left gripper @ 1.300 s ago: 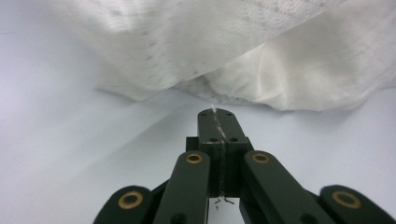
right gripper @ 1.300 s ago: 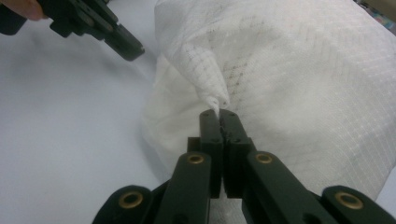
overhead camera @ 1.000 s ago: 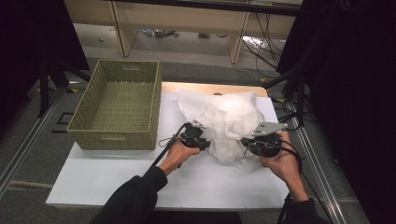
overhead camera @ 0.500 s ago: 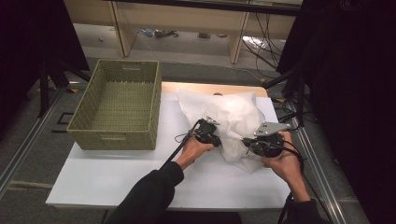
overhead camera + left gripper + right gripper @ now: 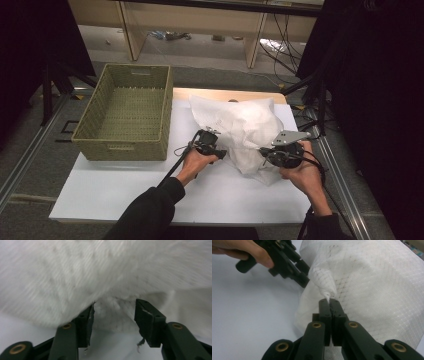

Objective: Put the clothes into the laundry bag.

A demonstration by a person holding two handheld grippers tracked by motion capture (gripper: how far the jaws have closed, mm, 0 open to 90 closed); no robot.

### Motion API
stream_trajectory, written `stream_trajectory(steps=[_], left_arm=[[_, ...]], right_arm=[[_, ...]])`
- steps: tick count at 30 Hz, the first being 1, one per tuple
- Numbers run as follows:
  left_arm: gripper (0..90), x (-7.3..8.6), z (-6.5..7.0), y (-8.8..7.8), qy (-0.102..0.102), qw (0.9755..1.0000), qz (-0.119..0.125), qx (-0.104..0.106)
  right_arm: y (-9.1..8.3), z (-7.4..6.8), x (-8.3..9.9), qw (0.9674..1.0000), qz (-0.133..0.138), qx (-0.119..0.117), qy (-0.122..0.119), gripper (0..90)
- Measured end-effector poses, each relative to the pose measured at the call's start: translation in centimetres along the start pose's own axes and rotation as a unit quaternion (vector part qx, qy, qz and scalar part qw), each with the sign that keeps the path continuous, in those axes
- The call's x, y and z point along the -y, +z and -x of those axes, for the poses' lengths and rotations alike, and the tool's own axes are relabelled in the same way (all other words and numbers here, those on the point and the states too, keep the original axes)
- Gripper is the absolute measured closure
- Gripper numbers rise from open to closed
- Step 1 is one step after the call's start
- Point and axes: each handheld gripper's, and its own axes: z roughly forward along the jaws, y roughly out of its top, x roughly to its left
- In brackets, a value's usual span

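Observation:
A white woven sack [image 5: 240, 127] lies bunched on the white table [image 5: 125, 192], right of centre. My right gripper [image 5: 266, 154] is shut on a pinched fold of the sack [image 5: 327, 293] at its near right edge. My left gripper [image 5: 220, 151] is pushed against the sack's left side with its jaws open. In the left gripper view its two black fingers [image 5: 147, 320] stand apart, and the sack's fabric [image 5: 112, 310] bulges into the gap between them. The left gripper [image 5: 305, 281] also appears in the right gripper view, held by a hand [image 5: 244, 250], nosing into the sack.
An empty woven green basket [image 5: 127, 112] stands at the table's left rear. A wooden board edge [image 5: 225, 93] shows behind the sack. Shelving and cables [image 5: 280, 35] lie beyond the table, with metal rails [image 5: 345, 190] along its sides.
My left gripper has slid right along the table into the sack's side. The right gripper has held its place with the fold pinched.

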Motion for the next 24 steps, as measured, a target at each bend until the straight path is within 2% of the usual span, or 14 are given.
stream_trajectory(steps=[1,2,4,5,7,12,15,16,18,21,23,24], left_arm=[[54.6,-0.3,0.1,0.4,0.020,0.9996,-0.001,-0.018],[63.5,-0.4,0.1,0.5,0.025,0.9993,-0.002,-0.027],[85.9,-0.6,0.0,0.6,0.021,0.9996,-0.004,-0.018],[88.6,-0.5,0.0,0.4,0.032,0.9993,-0.012,-0.016],[89.3,-0.2,-0.1,-0.3,0.039,0.9991,-0.018,-0.002],[89.4,1.3,-0.8,-3.5,0.041,0.9988,0.000,0.027],[89.5,2.1,-0.6,-5.5,0.055,0.9975,0.006,0.044],[89.5,2.3,-0.5,-5.9,0.059,0.9973,0.007,0.044],[89.5,2.7,-0.4,-6.7,0.055,0.9972,0.017,0.048],[89.6,4.0,-0.3,-8.5,0.081,0.9955,0.022,0.044],[89.6,5.2,-1.0,-9.6,0.095,0.9946,0.014,0.037],[89.6,6.1,-1.7,-10.1,0.089,0.9954,0.013,0.033]], right_arm=[[0.0,0.0,0.0,1.0000,0.000,-0.001,0.001,90.0],[0.0,0.0,0.0,1.0000,0.002,-0.005,0.000,90.0],[0.0,0.0,0.0,1.0000,0.002,-0.002,0.002,90.0],[-0.1,0.0,0.0,1.0000,0.001,-0.001,0.007,90.0],[-0.1,0.1,0.0,1.0000,0.000,0.000,0.008,90.0],[-0.2,0.1,0.0,0.9999,-0.001,-0.001,0.011,90.0],[0.1,0.2,0.0,1.0000,-0.001,-0.001,0.002,90.0],[0.1,0.1,0.0,1.0000,-0.006,0.006,0.002,90.0],[0.2,0.1,0.0,1.0000,-0.009,0.001,0.002,90.0],[0.3,0.0,0.0,0.9999,-0.009,0.006,0.000,90.0],[0.3,-0.1,0.0,1.0000,-0.009,0.004,-0.001,90.0],[0.2,-0.1,0.0,0.9999,-0.008,0.007,-0.001,90.0]])
